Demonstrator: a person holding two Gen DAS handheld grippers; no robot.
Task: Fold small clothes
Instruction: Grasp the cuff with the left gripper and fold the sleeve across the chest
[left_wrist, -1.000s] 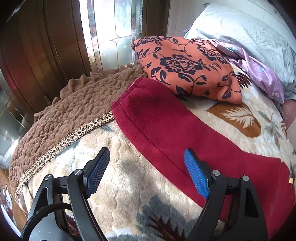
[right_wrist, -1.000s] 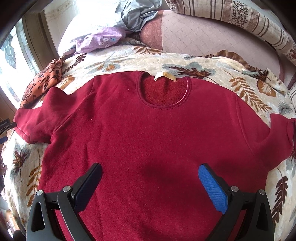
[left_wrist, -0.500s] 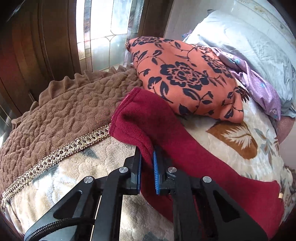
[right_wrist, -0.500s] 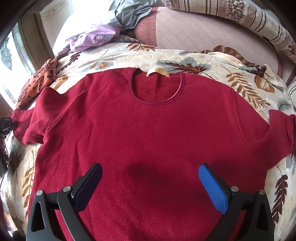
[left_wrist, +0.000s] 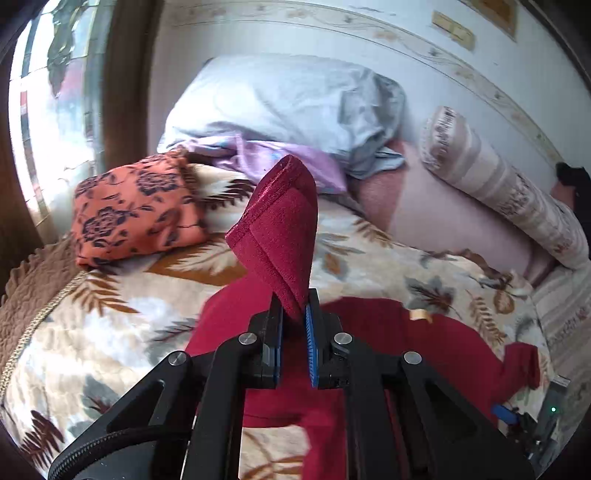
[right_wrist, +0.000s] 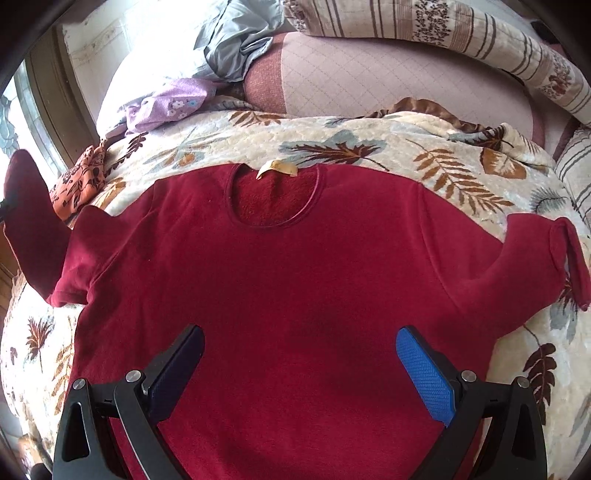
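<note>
A dark red fleece top (right_wrist: 295, 280) lies flat and face up on a leaf-patterned blanket (right_wrist: 369, 144), with a tan label (right_wrist: 277, 169) at its neck. My left gripper (left_wrist: 293, 314) is shut on the cuff of the left sleeve (left_wrist: 284, 236) and holds it lifted off the bed; that raised sleeve (right_wrist: 26, 214) also shows at the left edge of the right wrist view. My right gripper (right_wrist: 300, 350) hangs open over the lower body of the top, nothing between its fingers. The right sleeve (right_wrist: 546, 258) lies spread out.
An orange flowered cloth (left_wrist: 133, 210) lies near the window. Behind it are a lilac garment (left_wrist: 284, 162), a pale grey pillow (left_wrist: 280, 107) and a striped bolster (left_wrist: 509, 192). A brown quilted cover (left_wrist: 33, 288) drapes the bed's left edge.
My left gripper closed on the sleeve cuff, then lifted it and swung it in toward the shirt's body. The right gripper stayed open and drifted slightly over the shirt.
</note>
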